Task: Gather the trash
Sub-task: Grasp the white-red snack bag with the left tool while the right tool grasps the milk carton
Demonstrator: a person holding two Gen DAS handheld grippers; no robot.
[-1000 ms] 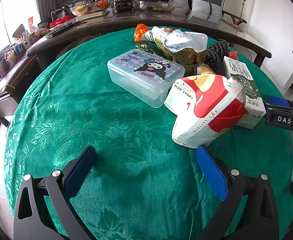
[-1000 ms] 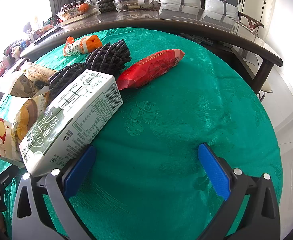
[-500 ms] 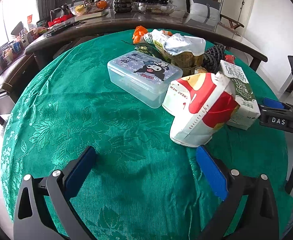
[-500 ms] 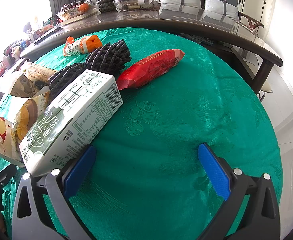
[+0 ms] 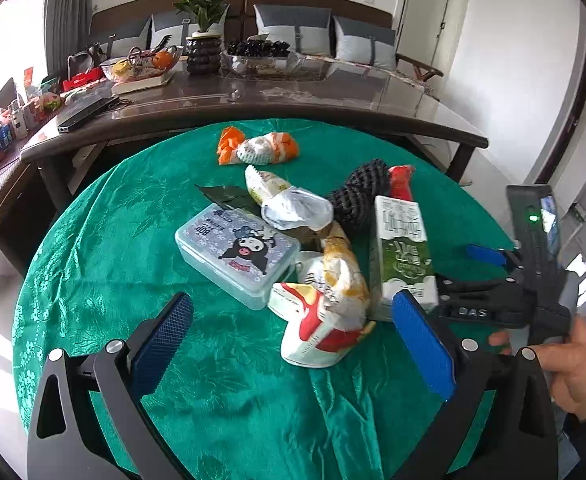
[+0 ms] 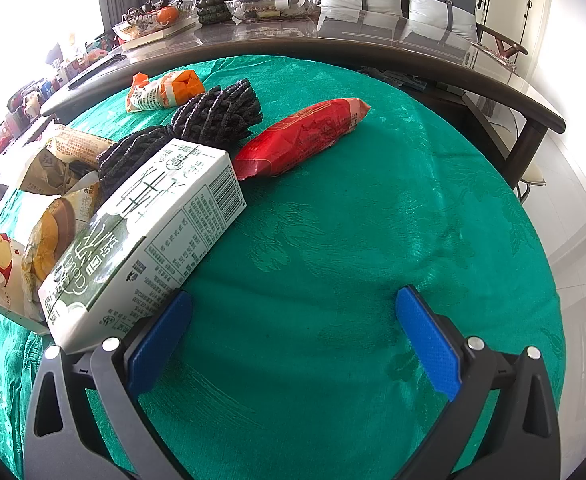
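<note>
Round worktop (image 5: 105,240) under green cloth, trash heaped mid-worktop toward the right edge. Biggest piece: green-and-white carton (image 6: 145,236) lying on its side, nearest the right edge. Then the clear lidded box (image 5: 237,256), left of the heap; probably not trash, leave it. Crushed red-and-white paper cup (image 5: 317,332) sits at the near side of the heap, touching a yellow snack wrapper (image 5: 339,268). Black mesh foam (image 6: 217,114) and red snack bag (image 6: 301,140) lie behind the carton; orange wrapper (image 5: 257,148) sits alone toward the far edge.

Your left claw (image 5: 293,348) is spread wide, empty, above the cloth just short of the cup. Your right claw (image 6: 293,340) is also spread, empty; its left finger touches or nearly touches the carton's near end.

Likely step: grab the carton. Shift right claw left so the carton's narrow body sits between both fingers, then close. Don't shove it into the cup. Cloth wrinkles easily; lift, don't drag.
</note>
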